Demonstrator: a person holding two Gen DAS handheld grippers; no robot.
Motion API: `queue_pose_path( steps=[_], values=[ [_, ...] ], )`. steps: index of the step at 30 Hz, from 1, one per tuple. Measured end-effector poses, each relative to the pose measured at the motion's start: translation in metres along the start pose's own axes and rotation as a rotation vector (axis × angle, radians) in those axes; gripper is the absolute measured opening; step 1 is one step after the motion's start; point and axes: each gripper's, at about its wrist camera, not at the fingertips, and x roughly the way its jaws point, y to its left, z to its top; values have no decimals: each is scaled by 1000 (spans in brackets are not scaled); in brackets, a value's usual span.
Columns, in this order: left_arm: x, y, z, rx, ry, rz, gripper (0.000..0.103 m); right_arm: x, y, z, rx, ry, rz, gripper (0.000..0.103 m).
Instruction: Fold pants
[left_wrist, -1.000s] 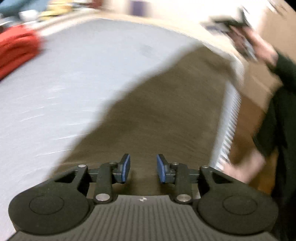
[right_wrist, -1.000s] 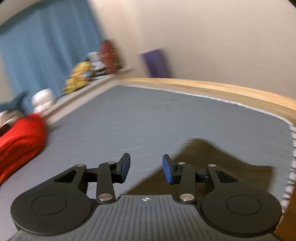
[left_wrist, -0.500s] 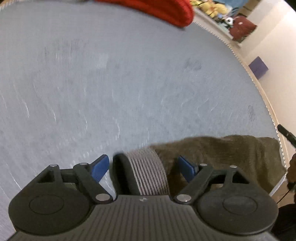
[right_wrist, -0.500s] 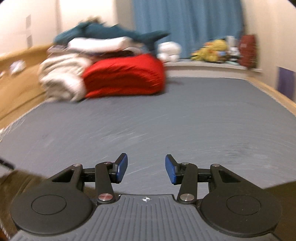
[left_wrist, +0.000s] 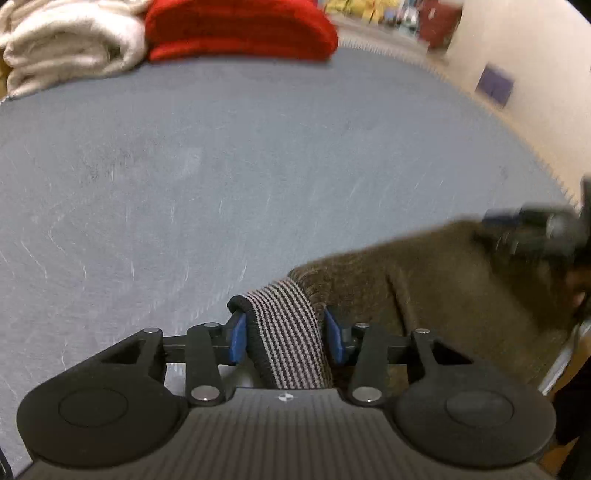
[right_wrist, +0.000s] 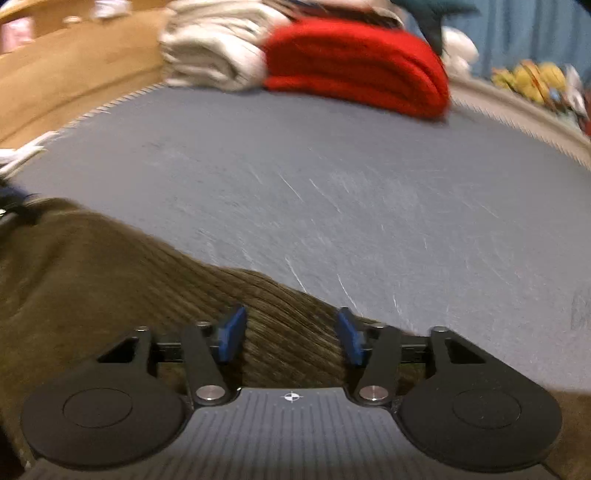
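Observation:
The olive-brown corduroy pants lie bunched at the near edge of a grey-blue bed. Their grey-and-black striped waistband runs between the blue pads of my left gripper. The jaws are closing, but the band still looks flat and unsqueezed. My right gripper sits low over the pants, with a ridge of corduroy between its pads. Its jaws are opening and stand clear of the cloth. In the left wrist view the right gripper is a dark blur at the pants' far right end.
A folded red blanket and a cream blanket sit at the bed's far end, also visible as the red blanket in the right wrist view. Plush toys line a ledge. A wooden frame runs along the bed's side.
Both views swung round to face across the bed. The left jaws spread wide over the striped waistband, then narrowed around it. The right gripper dropped onto the pants and its jaws widened.

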Motion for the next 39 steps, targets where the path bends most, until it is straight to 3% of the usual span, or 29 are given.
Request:
queue_pose_path(
  steps=[3, 5, 7, 10, 12, 13, 14, 15, 16, 19, 21, 24, 27, 28, 30, 32, 35, 37, 39],
  values=[
    [9, 4, 2, -14, 5, -11, 59, 13, 4, 6, 13, -13, -43, 67],
    [-12, 2, 3, -16, -40, 15, 60, 13, 0, 7, 52, 2, -50, 67],
    [-37, -10, 2, 61, -120, 46, 60, 15, 2, 12, 78, 11, -52, 67],
    [-59, -25, -6, 125, -172, -41, 57, 5, 5, 7, 42, -25, -65, 67],
    [-57, -40, -18, 246, -131, -126, 40, -4, 14, 5, -16, -65, -65, 67],
    [-49, -48, -30, 327, -48, -143, 35, -7, 18, 4, -42, -83, -56, 66],
    [-34, -54, -46, 426, 64, -108, 26, -12, 23, 3, -66, -101, -40, 66],
    [-27, -58, -60, 516, 92, -61, 26, -19, 29, 1, -92, -119, -17, 66],
    [-32, -63, -65, 546, 61, -53, 26, -28, 36, -1, -129, -139, 25, 66],
    [-40, -57, -57, 469, 77, -69, 25, -52, 60, -13, -246, -154, 188, 66],
    [-48, -60, -55, 467, 36, -80, 25, -67, 76, -26, -331, -139, 295, 66],
    [-52, -69, -49, 454, -10, -160, 27, -82, 97, -48, -453, -111, 414, 66],
    [-48, -84, -47, 486, -16, -262, 33, -91, 114, -66, -544, -80, 455, 65],
    [-38, -87, -50, 513, 25, -251, 34, -90, 119, -71, -564, -43, 469, 65],
    [-17, -91, -64, 603, 128, -151, 35, -86, 124, -82, -602, 35, 490, 63],
    [-25, -94, -63, 623, 101, -158, 35, -94, 124, -91, -638, 14, 484, 63],
    [-34, -93, -50, 557, 28, -138, 37, -106, 115, -78, -581, -24, 510, 62],
    [-40, -92, -38, 493, -28, -164, 45, -109, 105, -66, -501, -65, 521, 62],
    [-40, -94, -28, 442, -77, -160, 60, -109, 99, -62, -468, -87, 501, 62]
  ],
)
